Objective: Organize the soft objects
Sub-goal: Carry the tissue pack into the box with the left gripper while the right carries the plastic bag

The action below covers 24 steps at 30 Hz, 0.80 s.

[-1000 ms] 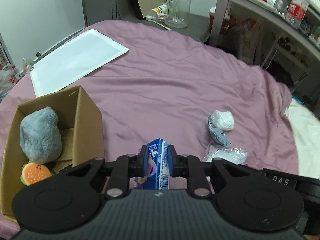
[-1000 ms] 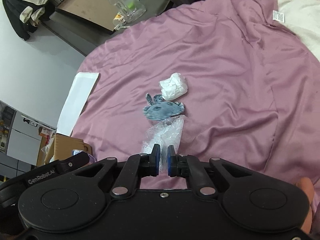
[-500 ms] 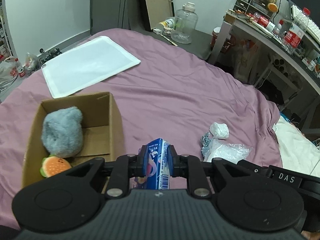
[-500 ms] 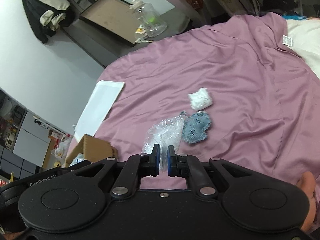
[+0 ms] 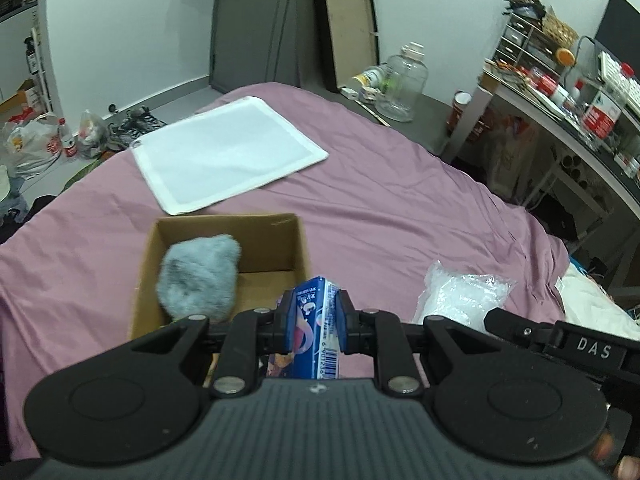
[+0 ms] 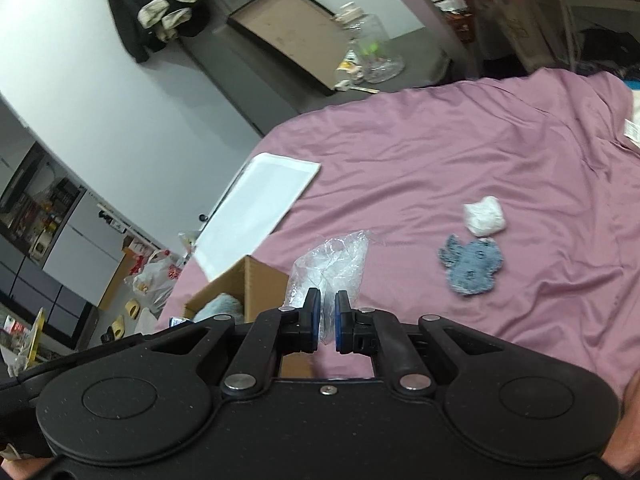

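My left gripper [image 5: 313, 322] is shut on a blue tissue pack [image 5: 316, 332], held just above the near right corner of an open cardboard box [image 5: 280, 236]. A grey plush toy [image 5: 198, 276] lies inside the box. My right gripper [image 6: 327, 322] is shut on a crumpled clear plastic bag [image 6: 332, 264], lifted off the purple bedsheet [image 6: 460, 160]. The same plastic bag [image 5: 460, 296] shows at the right in the left wrist view. A blue-grey fabric toy [image 6: 472, 266] and a white crumpled wad [image 6: 484, 216] lie on the sheet to the right.
A flat white pad [image 5: 224, 152] lies on the bed beyond the box. A clear jug [image 5: 402, 80] stands on the floor at the far end. A cluttered desk [image 5: 560, 108] runs along the right. Bags [image 5: 32, 144] sit on the floor at left.
Both grippers have risen and swung left toward the box. The plastic bag has come up off the sheet with the right gripper. The orange toy in the box is now hidden behind my left gripper.
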{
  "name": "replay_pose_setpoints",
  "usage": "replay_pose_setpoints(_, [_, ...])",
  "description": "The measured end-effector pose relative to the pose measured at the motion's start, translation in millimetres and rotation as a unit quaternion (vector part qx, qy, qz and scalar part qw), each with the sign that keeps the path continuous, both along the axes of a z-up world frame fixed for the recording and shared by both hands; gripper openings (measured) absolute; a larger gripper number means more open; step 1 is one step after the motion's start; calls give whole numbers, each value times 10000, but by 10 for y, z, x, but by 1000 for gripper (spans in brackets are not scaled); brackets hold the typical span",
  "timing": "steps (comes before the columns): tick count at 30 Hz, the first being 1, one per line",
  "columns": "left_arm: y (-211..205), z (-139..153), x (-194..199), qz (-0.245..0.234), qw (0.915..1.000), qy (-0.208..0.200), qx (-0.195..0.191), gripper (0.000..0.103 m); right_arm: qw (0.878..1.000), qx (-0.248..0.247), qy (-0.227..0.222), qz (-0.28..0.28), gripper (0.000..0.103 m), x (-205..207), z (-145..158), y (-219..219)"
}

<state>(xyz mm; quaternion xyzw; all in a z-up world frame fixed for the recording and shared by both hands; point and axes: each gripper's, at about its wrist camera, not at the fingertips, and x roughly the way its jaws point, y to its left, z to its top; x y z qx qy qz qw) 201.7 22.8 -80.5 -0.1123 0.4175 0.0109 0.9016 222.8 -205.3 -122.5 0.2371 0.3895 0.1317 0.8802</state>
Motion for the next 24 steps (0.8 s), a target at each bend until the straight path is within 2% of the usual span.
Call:
replay_pose_setpoints(8, [348, -18, -76, 227, 9997, -38, -77, 19, 9996, -101, -109, 228, 7, 8, 126, 361])
replay_pose_setpoints(24, [881, -358, -140, 496, 9971, 197, -543, 19, 9962, -490, -121, 708, 7, 54, 148, 1103])
